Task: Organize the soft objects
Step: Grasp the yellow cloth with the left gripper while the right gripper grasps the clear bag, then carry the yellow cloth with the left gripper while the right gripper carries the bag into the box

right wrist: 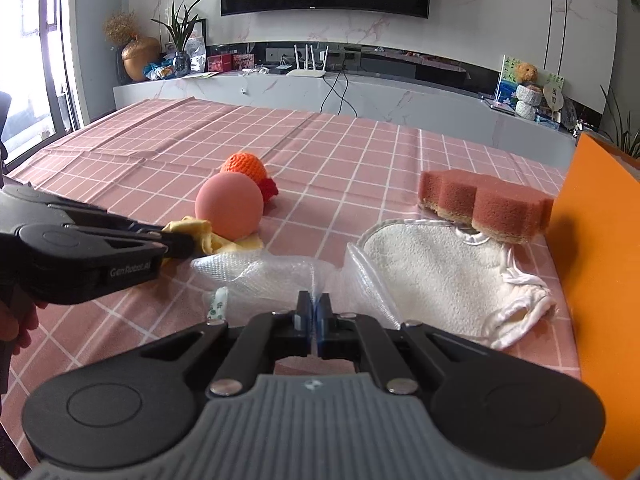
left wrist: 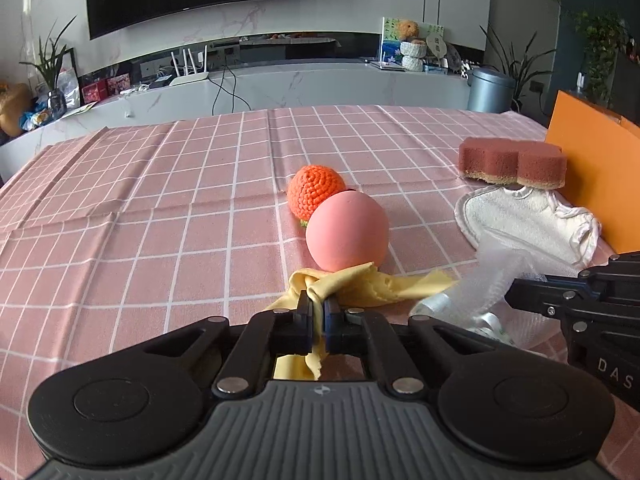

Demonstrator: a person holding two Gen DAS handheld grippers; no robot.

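My left gripper (left wrist: 318, 304) is shut on a crumpled yellow cloth (left wrist: 360, 284) that lies on the pink checked tablecloth (left wrist: 160, 200); the cloth also shows in the right wrist view (right wrist: 204, 236). Just beyond it sit a pink ball (left wrist: 347, 232) and an orange crocheted fruit (left wrist: 314, 190). My right gripper (right wrist: 313, 306) is shut on a clear plastic bubble-wrap bag (right wrist: 280, 276). A white cloth mitt (right wrist: 440, 276) lies to the right, with a red-brown sponge (right wrist: 484, 200) resting on its far edge.
An orange box (right wrist: 600, 280) stands upright along the right edge of the table. Beyond the table are a marble counter (right wrist: 360, 92) with a router, plants and a wall television. My left gripper body (right wrist: 80, 248) shows at the left of the right wrist view.
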